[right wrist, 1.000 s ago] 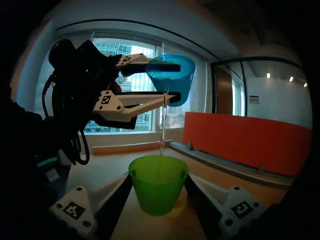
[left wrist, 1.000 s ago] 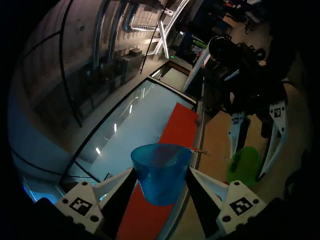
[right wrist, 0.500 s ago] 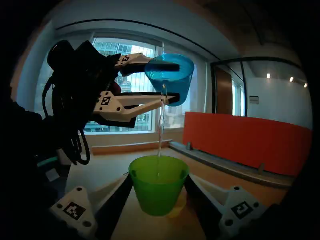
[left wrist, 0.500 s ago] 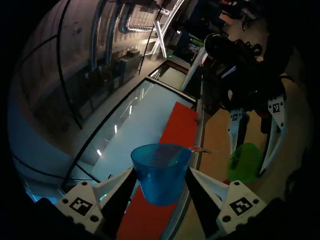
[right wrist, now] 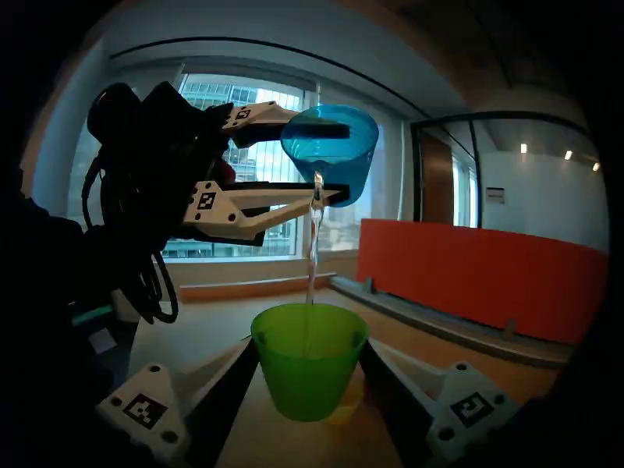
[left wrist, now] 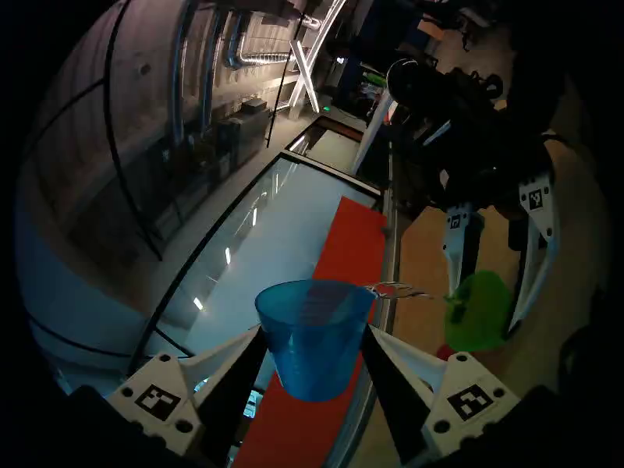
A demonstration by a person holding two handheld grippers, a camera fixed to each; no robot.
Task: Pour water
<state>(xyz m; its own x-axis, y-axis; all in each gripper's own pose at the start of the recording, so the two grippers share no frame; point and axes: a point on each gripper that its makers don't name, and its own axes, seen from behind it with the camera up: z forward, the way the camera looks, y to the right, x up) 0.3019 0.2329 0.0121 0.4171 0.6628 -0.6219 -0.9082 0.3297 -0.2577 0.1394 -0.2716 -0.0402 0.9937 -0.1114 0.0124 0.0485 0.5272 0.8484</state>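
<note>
Right gripper view has the green cup (right wrist: 310, 359) at lower centre, upright, with the right gripper (right wrist: 310, 352) clenched on it, one finger pressing each side of its wall. Whether its base rests on the tan surface (right wrist: 210, 331) or hangs just over it cannot be told. Something yellow (right wrist: 349, 399) peeks out at the cup's lower right, too hidden to name. Above, at upper centre, the left gripper (right wrist: 340, 160) reaches in from the left, held by a dark mass of hand and cables, and grasps the blue cup (right wrist: 330, 152) between its two white fingers. That cup is tipped on its side, mouth turned toward the camera, and a thin stream of water (right wrist: 312, 249) falls from its lower rim straight down into the green cup's mouth. Behind them stands a bright window (right wrist: 257, 175) at upper left and a red panel (right wrist: 483, 273) along the right. Left gripper view, strongly rolled, has the blue cup at lower centre, pinched between the near fingers, with a ragged lip of water leaving its rim to the right. Toward the right edge the green cup sits between the other gripper's two fingers, with the tan surface behind it and the red panel running up the middle.
</note>
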